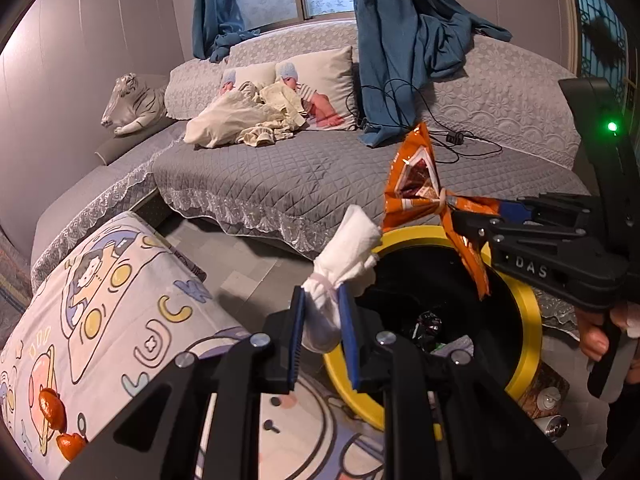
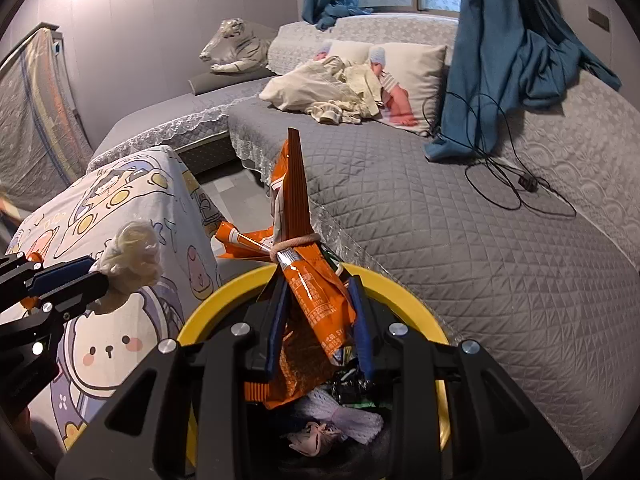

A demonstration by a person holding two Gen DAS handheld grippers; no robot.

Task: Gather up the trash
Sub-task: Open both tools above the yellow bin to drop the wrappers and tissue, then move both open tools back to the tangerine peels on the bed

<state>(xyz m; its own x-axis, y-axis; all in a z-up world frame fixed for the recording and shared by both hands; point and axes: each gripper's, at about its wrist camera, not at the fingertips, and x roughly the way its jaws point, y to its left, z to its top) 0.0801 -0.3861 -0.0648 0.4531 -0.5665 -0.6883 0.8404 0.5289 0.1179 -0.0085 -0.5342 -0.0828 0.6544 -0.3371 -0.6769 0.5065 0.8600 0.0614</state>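
My right gripper (image 2: 320,320) clamps the orange snack wrapper (image 2: 316,300) over the yellow-rimmed bin (image 2: 400,288); left gripper (image 1: 322,316) pinches the tissue wad (image 1: 344,256) at its rim. I'd release each squarely above the opening.

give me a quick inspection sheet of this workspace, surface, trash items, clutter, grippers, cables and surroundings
Surface: table under cartoon cloth.
Job's things: white tissue wad; orange snack bag over yellow-rimmed bin already holding trash.
Clutter: orange peels on cloth; can on floor.
Grippers: left gripper shut on tissue; right gripper shut on bag.
Cables: black cord on sofa.
Surroundings: grey sofa, plush tiger, blue curtains.
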